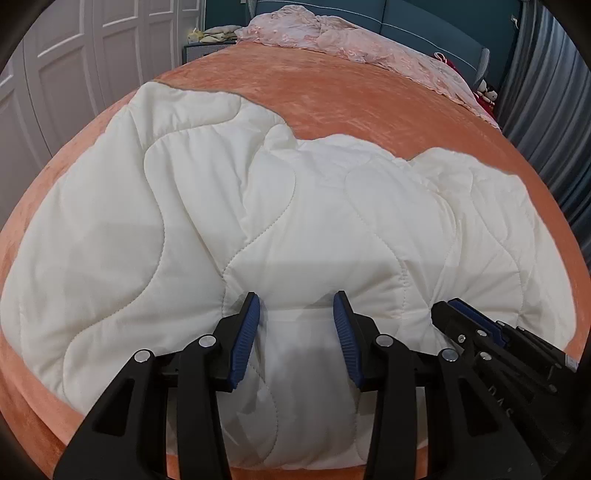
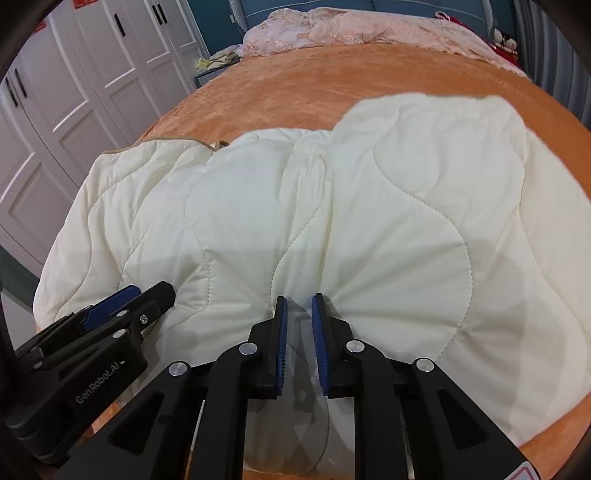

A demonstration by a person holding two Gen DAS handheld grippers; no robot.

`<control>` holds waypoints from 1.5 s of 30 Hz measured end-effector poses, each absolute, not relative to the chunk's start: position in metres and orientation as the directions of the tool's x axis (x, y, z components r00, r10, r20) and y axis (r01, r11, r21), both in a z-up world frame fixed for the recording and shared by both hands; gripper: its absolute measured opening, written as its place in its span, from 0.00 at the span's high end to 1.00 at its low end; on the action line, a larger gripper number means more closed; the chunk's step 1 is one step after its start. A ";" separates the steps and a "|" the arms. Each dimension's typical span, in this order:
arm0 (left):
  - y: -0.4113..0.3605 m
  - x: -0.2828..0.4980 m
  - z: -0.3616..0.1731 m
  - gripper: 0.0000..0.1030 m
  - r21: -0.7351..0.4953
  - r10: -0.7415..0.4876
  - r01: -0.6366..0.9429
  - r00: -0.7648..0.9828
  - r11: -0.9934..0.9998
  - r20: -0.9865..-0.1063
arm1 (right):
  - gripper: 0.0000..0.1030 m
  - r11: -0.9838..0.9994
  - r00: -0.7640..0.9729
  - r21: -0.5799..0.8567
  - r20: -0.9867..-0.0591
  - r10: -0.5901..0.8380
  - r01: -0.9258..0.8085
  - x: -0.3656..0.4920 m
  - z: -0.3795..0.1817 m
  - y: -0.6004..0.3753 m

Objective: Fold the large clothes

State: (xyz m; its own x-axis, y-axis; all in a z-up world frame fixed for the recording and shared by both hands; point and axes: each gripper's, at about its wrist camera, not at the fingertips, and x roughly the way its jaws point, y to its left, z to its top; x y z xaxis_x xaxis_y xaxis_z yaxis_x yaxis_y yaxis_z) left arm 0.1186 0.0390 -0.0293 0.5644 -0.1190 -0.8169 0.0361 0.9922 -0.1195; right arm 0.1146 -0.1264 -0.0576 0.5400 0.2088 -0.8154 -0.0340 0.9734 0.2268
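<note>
A white quilted garment (image 1: 295,203) (image 2: 369,221) lies spread across the orange bed cover (image 1: 351,99) (image 2: 277,92), with tan trim along its far left edge. My left gripper (image 1: 295,306) pinches a thick bunch of its near edge, and creases fan out from the blue pads. My right gripper (image 2: 299,301) clamps a thinner fold of the same edge between narrowly set pads. The two grippers sit side by side: the right gripper (image 1: 448,308) shows at the lower right of the left wrist view, and the left gripper (image 2: 155,291) at the lower left of the right wrist view.
A pink lace cover (image 1: 332,37) (image 2: 351,33) lies bunched at the head of the bed. White wardrobe doors (image 1: 74,55) (image 2: 92,74) stand on the left, with a nightstand (image 1: 207,50) beyond them. A grey curtain (image 1: 546,110) and plush toys (image 1: 487,92) are on the right.
</note>
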 end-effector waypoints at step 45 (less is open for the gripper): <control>0.141 0.043 0.075 0.84 -0.501 -0.307 -0.106 0.676 0.859 -0.670 | 0.89 0.948 0.459 0.310 -0.833 0.310 -0.076 0.063 -0.057 -0.098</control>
State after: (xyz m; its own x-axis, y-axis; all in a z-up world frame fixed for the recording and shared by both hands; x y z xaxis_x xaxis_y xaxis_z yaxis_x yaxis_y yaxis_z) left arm 0.0431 0.1411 0.0750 0.6758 -0.3072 -0.6701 -0.1059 0.8591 -0.5007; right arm 0.0631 -0.0976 -0.0567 0.4591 0.3096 -0.8327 -0.0760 0.9476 0.3104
